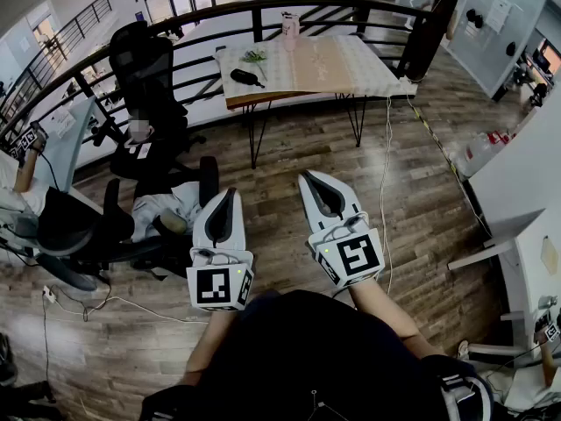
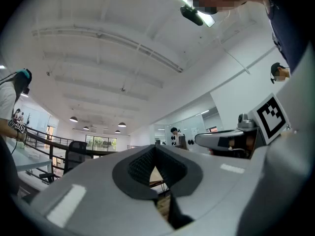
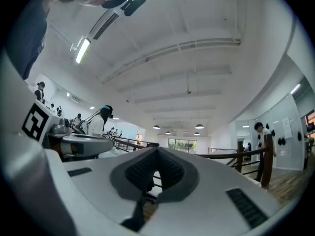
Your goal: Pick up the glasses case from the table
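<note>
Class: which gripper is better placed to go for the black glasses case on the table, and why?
Probably left. The glasses case lies near the left end of the table, more in line with the left gripper than the right gripper. Both are shut, empty and far off.

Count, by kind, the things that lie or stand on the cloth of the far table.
Black oblong glasses case: 1
Green leafy sprig: 1
Pale pink tall cup: 1
Total: 3
</note>
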### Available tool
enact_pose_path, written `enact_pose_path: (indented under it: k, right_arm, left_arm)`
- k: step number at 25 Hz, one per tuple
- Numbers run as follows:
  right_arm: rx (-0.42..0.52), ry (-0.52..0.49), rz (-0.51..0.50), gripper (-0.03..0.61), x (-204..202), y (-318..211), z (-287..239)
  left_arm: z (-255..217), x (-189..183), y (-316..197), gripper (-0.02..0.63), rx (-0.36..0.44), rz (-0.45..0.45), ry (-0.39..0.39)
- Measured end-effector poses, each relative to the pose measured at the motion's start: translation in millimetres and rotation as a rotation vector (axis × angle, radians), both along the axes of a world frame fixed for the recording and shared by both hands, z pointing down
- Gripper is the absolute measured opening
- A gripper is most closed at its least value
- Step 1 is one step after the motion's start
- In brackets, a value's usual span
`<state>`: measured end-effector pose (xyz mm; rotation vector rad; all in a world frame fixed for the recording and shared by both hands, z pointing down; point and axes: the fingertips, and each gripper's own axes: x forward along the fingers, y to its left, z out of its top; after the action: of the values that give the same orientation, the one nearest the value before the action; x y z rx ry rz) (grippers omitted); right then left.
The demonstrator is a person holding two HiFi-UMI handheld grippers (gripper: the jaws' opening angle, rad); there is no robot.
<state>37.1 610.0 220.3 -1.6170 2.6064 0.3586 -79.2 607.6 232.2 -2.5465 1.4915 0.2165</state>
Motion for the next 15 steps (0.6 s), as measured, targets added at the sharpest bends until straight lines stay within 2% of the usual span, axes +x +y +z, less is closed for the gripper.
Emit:
enact_pose_path:
  k: [5, 8, 10, 15]
  right_arm:
    - [-0.052, -0.034, -0.027, 0.009, 5, -7, 14]
    - [-0.095, -0.072, -0.024, 0.011, 9, -17, 34]
    - [-0.108, -0.073, -0.035, 0.011, 7, -31, 44]
    - [-0.104, -0.064, -0.059, 0.012, 0, -95, 59]
  left_arm:
    - [12, 11, -1, 0.003, -0.041, 0.004, -0.024]
    - [35, 12, -13, 0.003, -0.107, 0.000, -0.005]
    - [48, 8, -30, 0.003, -0.138, -0.009, 0.005]
    - [60, 5, -94, 0.003, -0.128, 0.001, 0.015]
